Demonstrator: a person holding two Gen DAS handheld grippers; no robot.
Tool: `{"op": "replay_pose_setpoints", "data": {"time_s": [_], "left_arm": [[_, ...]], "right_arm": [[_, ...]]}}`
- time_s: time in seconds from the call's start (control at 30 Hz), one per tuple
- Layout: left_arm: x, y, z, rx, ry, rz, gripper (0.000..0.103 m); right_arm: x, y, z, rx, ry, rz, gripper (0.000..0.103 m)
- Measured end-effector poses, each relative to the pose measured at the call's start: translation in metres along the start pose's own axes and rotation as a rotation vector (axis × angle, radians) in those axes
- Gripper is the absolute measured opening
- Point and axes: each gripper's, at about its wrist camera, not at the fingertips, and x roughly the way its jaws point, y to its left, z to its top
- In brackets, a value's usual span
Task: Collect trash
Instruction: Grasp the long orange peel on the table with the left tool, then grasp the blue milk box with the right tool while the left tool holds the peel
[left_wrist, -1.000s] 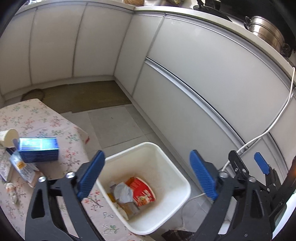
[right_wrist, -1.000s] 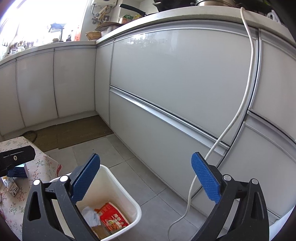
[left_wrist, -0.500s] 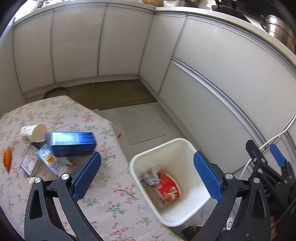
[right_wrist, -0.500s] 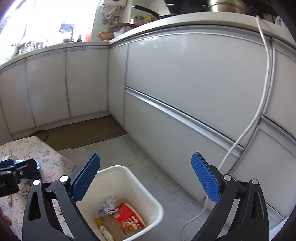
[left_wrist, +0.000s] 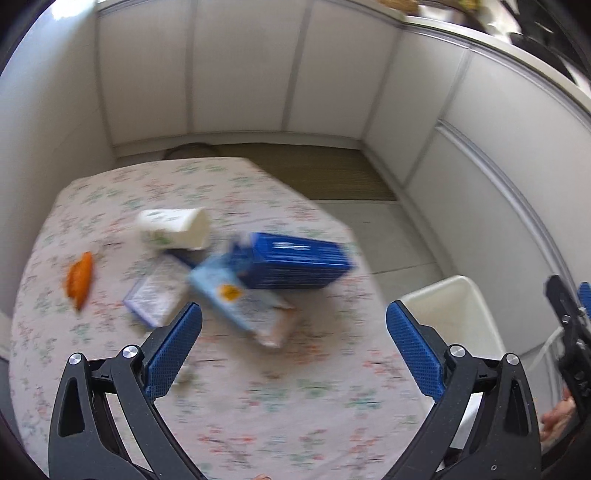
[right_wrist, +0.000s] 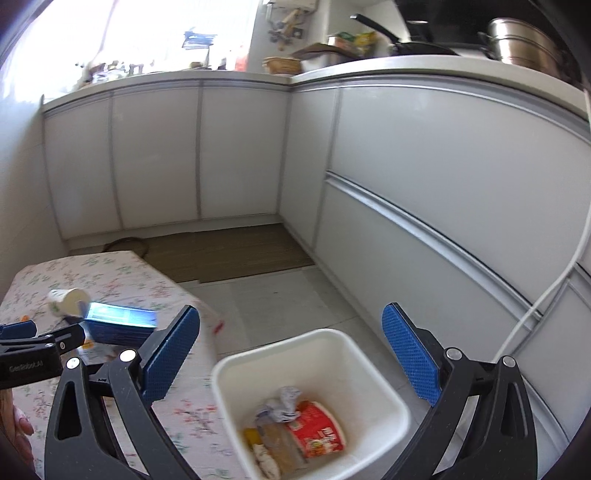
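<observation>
My left gripper (left_wrist: 293, 354) is open and empty above the floral table (left_wrist: 258, 398). On the table lie a blue box (left_wrist: 299, 266), a white paper cup (left_wrist: 173, 229) on its side, a light blue wrapper (left_wrist: 243, 306), a small packet (left_wrist: 155, 299) and an orange peel (left_wrist: 79, 278). My right gripper (right_wrist: 290, 354) is open and empty above the white bin (right_wrist: 384, 387), which holds a red noodle cup (right_wrist: 317, 428) and crumpled paper (right_wrist: 280, 404). The blue box (right_wrist: 118, 321) and paper cup (right_wrist: 68, 299) also show in the right wrist view.
White kitchen cabinets (right_wrist: 424, 177) run along the back and right. A white cable (right_wrist: 546, 295) hangs down the cabinet front. A brown mat (right_wrist: 221, 251) lies on the tiled floor. The bin (left_wrist: 450, 314) stands by the table's right edge.
My left gripper has swung left from over the bin to over the table's trash. My right gripper has turned left and down, so the bin sits more centred below it.
</observation>
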Motion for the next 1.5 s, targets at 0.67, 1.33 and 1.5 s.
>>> {"op": "replay_pose_setpoints", "data": {"time_s": [0.67, 1.33, 1.5], "left_arm": [[0.071, 0.238, 0.011, -0.284, 0.12, 0.338, 0.095], [0.078, 0.247, 0.005, -0.251, 0.153, 0.276, 0.021], [0.033, 0.208, 0.016, -0.23, 0.086, 0.142, 0.021]], "right_arm": [[0.026, 0.08, -0.018, -0.171, 0.134, 0.09, 0.096], [0.079, 0.116, -0.022, -0.266, 0.301, 0.323, 0.096], [0.1, 0.147, -0.007, -0.502, 0.215, 0.497, 0.096]]}}
